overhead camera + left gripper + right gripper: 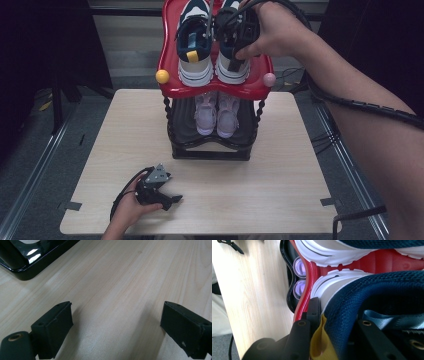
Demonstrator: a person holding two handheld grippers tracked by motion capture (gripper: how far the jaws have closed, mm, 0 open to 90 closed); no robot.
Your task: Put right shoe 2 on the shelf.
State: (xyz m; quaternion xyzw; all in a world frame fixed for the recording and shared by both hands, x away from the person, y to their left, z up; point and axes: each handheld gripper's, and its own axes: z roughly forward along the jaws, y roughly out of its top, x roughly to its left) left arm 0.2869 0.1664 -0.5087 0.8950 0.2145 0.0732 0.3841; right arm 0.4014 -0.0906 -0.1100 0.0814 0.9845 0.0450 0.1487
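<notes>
Setting, high view: pale wooden counter [260,175] on a grey floor, dark surroundings; a two-tier shoe rack stands at its 12 o'clock edge.
Rack, high view: red top shelf [172,82] carries two navy-and-white sneakers; the black lower tier [210,147] holds a pair of pale pink shoes [216,114].
Right gripper, high view: right gripper [239,35] sits over the heel of the right-hand sneaker [231,67], at 1 o'clock from the counter's centre, the hand wrapped around its body.
Left sneaker, high view: left-hand sneaker [195,50] stands just beside its mate, heel toward the person, untouched.
Left gripper, high view: left gripper [161,196] rests low on the counter at 7 o'clock, well apart from the rack.
Left gripper view: fingers [53,326] stand wide apart with bare wood between them; the rack's glossy black base [23,263] shows at 10 o'clock.
Right gripper view: fingers [314,308] are clamped on the sneaker's navy heel collar [374,295], one outside the heel, the other inside the opening, beside a yellow pull tab [319,340].
Step in hand: judged as setting the second sneaker on the top shelf; its white sole appears to meet the red surface.
Next move: likely a release, calling for the sole to sit flat and parallel to its mate before the fingers part and lift straight out of the collar.
</notes>
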